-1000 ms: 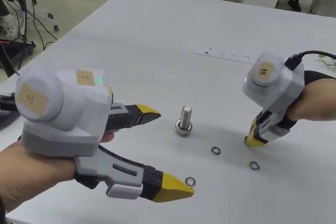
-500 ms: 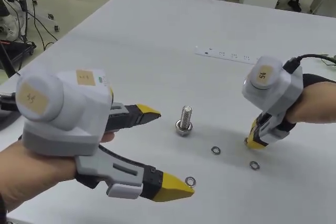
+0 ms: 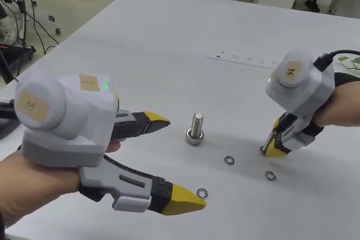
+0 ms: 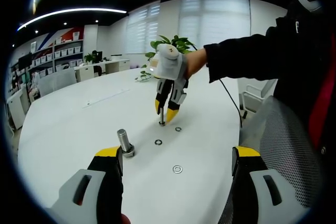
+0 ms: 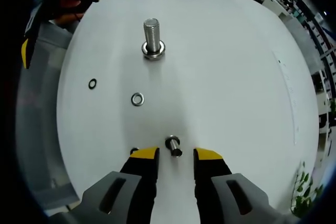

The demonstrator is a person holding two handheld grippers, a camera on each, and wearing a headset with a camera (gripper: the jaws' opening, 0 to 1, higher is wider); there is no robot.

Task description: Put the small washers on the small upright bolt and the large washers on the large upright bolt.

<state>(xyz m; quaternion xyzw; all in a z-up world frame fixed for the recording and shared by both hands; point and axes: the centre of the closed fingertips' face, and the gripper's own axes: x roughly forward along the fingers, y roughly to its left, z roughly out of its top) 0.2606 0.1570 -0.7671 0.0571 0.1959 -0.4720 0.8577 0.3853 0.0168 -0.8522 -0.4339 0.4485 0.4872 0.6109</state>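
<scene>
Right gripper (image 5: 176,153): jaws slightly apart, straddling the small upright bolt (image 5: 172,147), not closed on it. Compared with 1.0 s ago, its body is tipped a little further to the person's right, with the tips at the same spot. Left gripper (image 3: 184,163): jaws wide apart, unmoved, low over the table (image 3: 169,43). The large upright bolt (image 3: 195,127) stands mid-table between the grippers. Three loose washers (image 3: 229,160) lie flat, positions unchanged.
</scene>
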